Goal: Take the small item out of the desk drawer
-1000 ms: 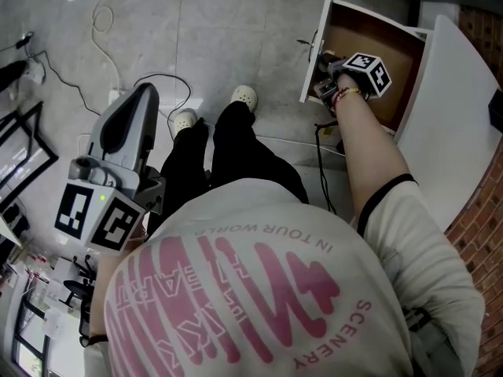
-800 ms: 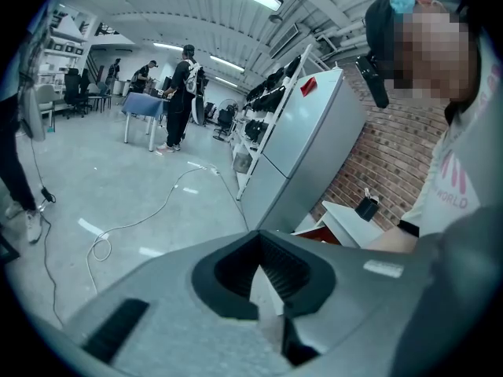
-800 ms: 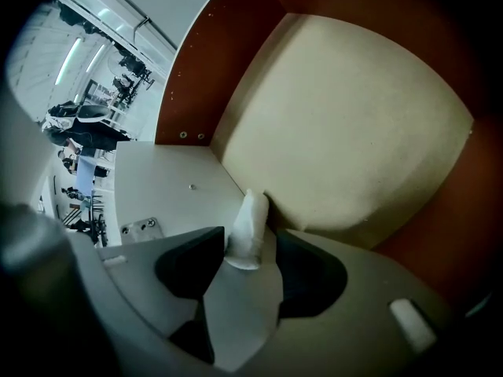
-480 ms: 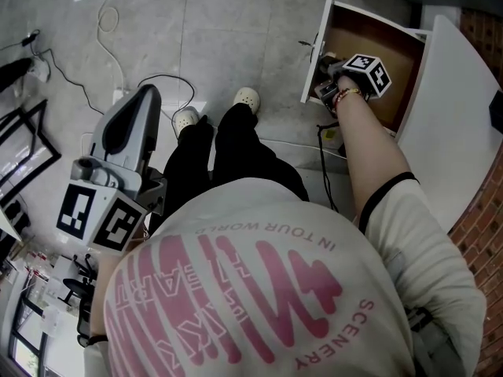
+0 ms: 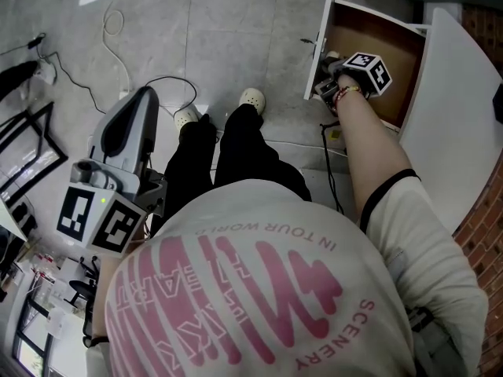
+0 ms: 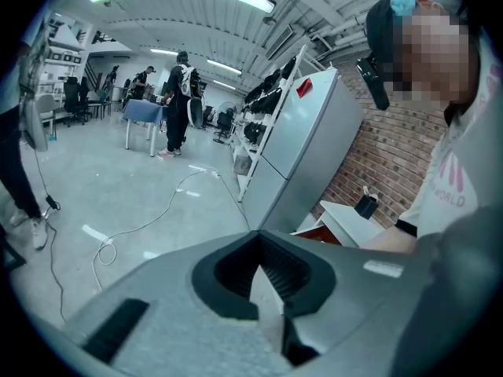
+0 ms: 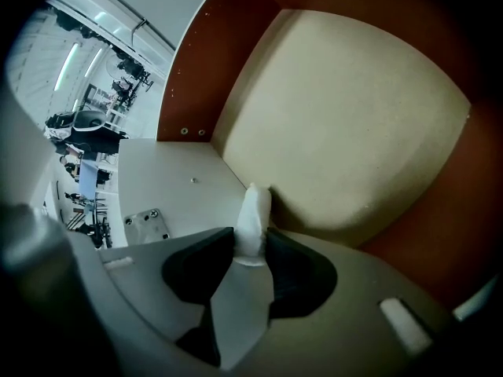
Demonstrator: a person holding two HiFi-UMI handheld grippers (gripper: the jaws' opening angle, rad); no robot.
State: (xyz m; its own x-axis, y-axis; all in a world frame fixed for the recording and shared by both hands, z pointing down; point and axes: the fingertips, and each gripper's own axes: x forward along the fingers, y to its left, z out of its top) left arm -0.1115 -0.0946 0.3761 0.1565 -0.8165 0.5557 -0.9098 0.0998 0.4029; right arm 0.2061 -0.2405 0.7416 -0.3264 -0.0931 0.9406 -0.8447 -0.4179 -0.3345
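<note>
Having just been closing, the right claw is pressed onto a soft white roll in the smooth-bottomed drawer; the left claw is shut, empty.

small item in the drawer beside its wall, drawer right of the person's legs

White cable on grey floor, 2 white shoes, brick wall
</note>
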